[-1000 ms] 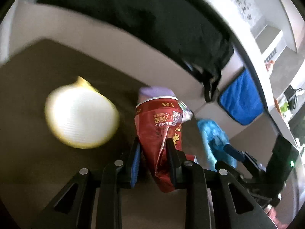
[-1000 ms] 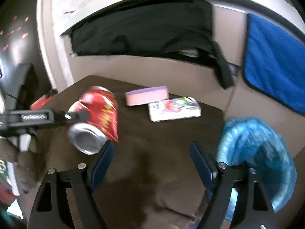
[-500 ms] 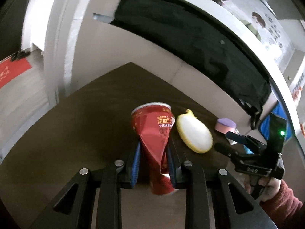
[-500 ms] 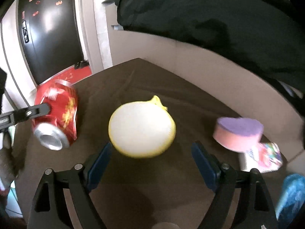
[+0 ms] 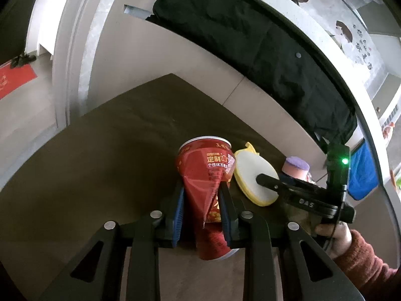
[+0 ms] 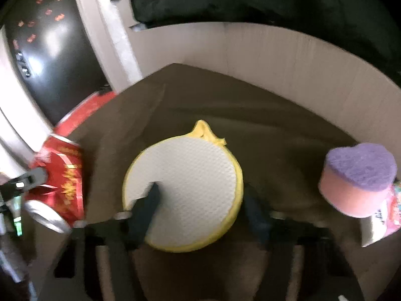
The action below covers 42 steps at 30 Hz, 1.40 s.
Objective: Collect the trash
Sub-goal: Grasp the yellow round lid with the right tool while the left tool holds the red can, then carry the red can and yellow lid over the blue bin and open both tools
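- Left gripper (image 5: 201, 207): clamped on crushed red can (image 5: 206, 173), held above brown tabletop (image 5: 105, 155).
- Right gripper (image 6: 200, 208): jaws apart, straddling round yellow-rimmed pad (image 6: 183, 192) (blurred).
- Purple heart sponge (image 6: 358, 178): lying rightward.

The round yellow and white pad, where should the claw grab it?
Probably across the yellow rim of the round pad, coming from the near side. It lies flat on the brown table, and the right claw already straddles it.
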{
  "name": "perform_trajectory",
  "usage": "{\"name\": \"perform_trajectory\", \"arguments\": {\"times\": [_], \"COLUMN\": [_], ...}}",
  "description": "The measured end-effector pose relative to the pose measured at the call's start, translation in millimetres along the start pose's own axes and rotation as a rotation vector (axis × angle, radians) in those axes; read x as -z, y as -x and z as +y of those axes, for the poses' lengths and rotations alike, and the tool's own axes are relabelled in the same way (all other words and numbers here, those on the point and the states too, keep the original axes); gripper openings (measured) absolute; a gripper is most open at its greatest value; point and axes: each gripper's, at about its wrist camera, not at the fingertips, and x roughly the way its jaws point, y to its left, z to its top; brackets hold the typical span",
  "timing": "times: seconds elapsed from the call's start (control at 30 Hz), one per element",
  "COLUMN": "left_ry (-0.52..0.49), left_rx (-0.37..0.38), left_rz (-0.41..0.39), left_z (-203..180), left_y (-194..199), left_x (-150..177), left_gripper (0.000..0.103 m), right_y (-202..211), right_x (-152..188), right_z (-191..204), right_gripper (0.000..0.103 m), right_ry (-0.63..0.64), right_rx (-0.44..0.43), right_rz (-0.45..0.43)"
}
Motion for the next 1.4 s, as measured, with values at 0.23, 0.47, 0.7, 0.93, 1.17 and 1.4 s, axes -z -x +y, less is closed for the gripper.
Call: {"name": "perform_trajectory", "arguments": {"times": [0.23,0.47,0.7,0.93,1.17,1.4], "left_ry": [0.022,-0.006,-0.103,-0.192,-0.229,-0.163], "left_rx": [0.002,0.025,0.065,0.084,0.069,0.077], "left_rz": [0.058,0.093,0.067,0.078,0.101,0.195], "left_z": [-10,-38,-92,-137,-148,-146], "left_y": [-21,-34,-32,-39,-40,-62], "left_x": [3,9,17,31,39,47], "left_gripper": [0.041,0.032,0.028,0.028,0.028,0.034], "right_y": [47,115,177,182,160,165], "right_x": [15,42,69,92,103,101], "right_z": [-11,-31,-49,-39,-34,-45], "right_gripper": [0.016,0.013,0.013,0.013,0.017,0.013], "right_ry": [-0.009,-0.025,-0.002,0.037,0.035,-0.009], "right_rx": [-0.036,0.018,0.188,0.216,0.157,0.122], "right_rz": [-0.016,-0.088,-0.177,-0.178,-0.141,-0.149]}}
